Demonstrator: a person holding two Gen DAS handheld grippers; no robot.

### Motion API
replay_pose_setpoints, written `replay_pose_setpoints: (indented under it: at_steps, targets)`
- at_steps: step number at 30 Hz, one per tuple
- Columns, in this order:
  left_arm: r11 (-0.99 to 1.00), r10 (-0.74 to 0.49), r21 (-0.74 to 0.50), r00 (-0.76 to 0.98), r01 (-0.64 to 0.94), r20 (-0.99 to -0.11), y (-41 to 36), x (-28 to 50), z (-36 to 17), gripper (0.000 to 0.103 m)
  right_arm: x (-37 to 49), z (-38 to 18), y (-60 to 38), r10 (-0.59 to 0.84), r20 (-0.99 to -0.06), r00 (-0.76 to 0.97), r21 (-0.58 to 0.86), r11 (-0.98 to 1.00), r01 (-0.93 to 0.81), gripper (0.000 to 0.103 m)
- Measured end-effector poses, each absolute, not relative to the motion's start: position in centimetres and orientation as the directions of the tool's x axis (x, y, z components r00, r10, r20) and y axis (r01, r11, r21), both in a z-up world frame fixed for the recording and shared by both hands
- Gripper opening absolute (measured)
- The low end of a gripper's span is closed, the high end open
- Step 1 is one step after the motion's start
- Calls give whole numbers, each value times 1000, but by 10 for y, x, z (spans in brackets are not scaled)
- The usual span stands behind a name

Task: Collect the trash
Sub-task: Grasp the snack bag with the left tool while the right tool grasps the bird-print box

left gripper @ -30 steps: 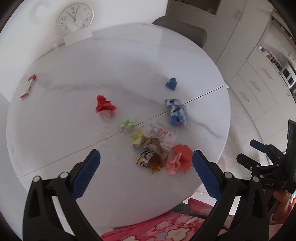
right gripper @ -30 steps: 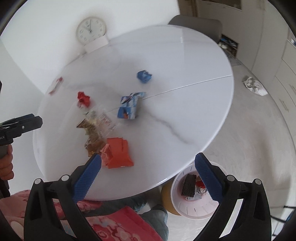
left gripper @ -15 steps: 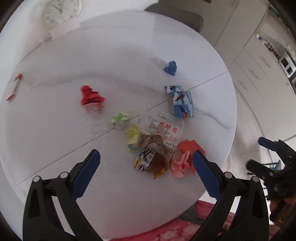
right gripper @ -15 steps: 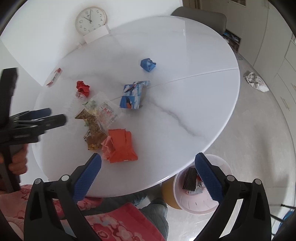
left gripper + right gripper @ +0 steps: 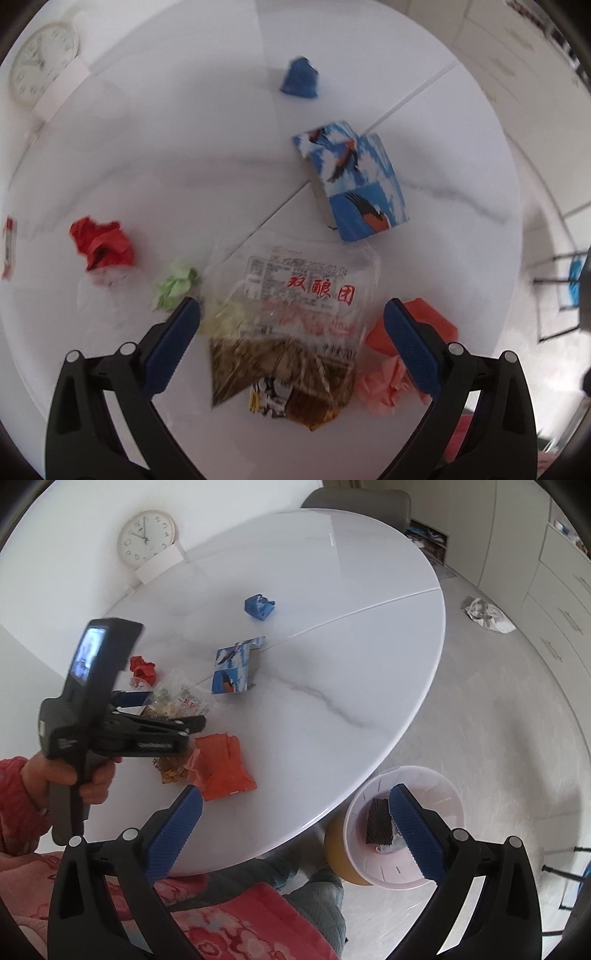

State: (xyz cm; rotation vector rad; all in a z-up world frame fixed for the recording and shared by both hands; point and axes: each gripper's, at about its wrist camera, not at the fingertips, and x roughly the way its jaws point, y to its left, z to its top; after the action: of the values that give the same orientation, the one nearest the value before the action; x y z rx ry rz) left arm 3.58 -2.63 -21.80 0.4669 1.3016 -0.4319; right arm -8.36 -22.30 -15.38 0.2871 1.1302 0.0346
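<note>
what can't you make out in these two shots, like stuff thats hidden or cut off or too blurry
- Brown snack wrapper, left wrist view: upper part lies under the clear printed bag; its print is blurred.
- Red-and-white packet, left wrist view: cut off by the fisheye edge.
- Trash bin, right wrist view: contents partly hidden by the right gripper fingers.
- Green paper wad: not seen in the right wrist view, where the left gripper stands in front.

Desk (image 5: 369, 657) glossy white marble-look, smooth — clear plastic wrapper (image 5: 310, 291) shiny, crinkled; red paper ball (image 5: 101, 243) matt, crumpled; printed carton (image 5: 356, 184) smooth card; tool pads (image 5: 171, 350) knurled blue.
</note>
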Motion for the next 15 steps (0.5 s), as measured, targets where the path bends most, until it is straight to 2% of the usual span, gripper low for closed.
replay_pose_setpoints:
  at_steps: [4,7,9,11,15]
  targets:
    - [803,-12,130,234,582,-972,-35,36,-225,95,-84,-154,-225,170,-887,429,249,959,135,100]
    - [800,-35,114,236,589,-971,-37,38,-222,87,-83,-155,-224,171,-887,428,252,958,140,100]
    - [799,-45,112,245,590,-969,-37,39,-220,86,-81,-156,-223,174,-888,424,254,957,139,100]
    - [797,-53,107,246,594,-968,-36,40,-218,76,-78,-157,-222,177,-890,421,255,957,136,100]
    - [809,-76,85,248,582,-966,-32,43,-214,74,-74,-158,-219,182,-890,419,254,960,121,100]
